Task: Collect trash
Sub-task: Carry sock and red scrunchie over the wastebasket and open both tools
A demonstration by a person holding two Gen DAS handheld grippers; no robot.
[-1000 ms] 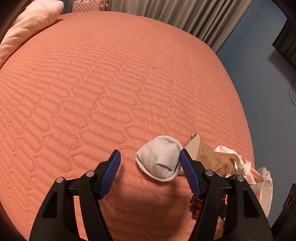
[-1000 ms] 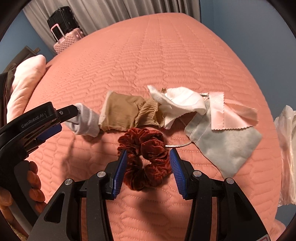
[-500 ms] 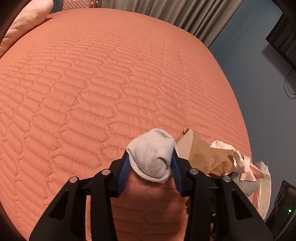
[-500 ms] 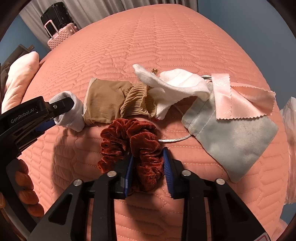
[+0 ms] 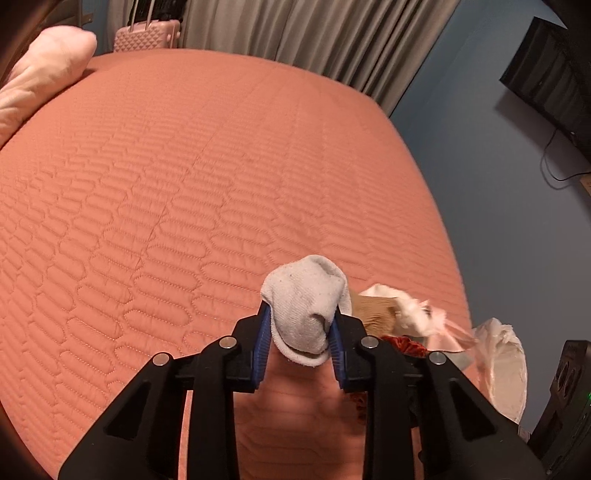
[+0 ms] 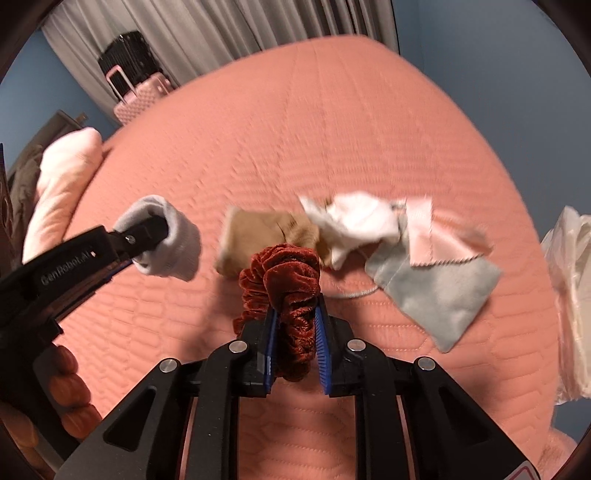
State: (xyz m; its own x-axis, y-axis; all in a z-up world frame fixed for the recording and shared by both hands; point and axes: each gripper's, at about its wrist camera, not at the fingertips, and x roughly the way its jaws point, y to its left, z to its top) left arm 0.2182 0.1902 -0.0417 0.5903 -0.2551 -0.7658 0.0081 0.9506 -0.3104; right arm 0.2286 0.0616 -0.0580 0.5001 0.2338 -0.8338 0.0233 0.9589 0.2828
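My left gripper had just been closing, and its two blue pads were pressed on one grey-white sock, which bulged up between them at the lower centre of the left wrist view, lifted clear of the quilt. In the right wrist view that same gripper reached in from the left edge with the sock wrapped round its tip.

My right gripper had also just been closing; its pads squeezed one rust-red velvet scrunchie, bunched and standing up between them at the lower centre of that frame.

Four loose pieces lay on the salmon quilted bedspread, right of centre in the right wrist view: one tan ribbed cloth, one crumpled white cloth, one pink satin swatch with a zigzag edge, and one pale grey-blue pouch, the swatch overlapping the pouch. They were blurred. One thin silver cord trailed beside the pouch.

One translucent plastic bag sat at the right edge. At upper left I saw one pale pink pillow and one pink suitcase before the grey curtain.
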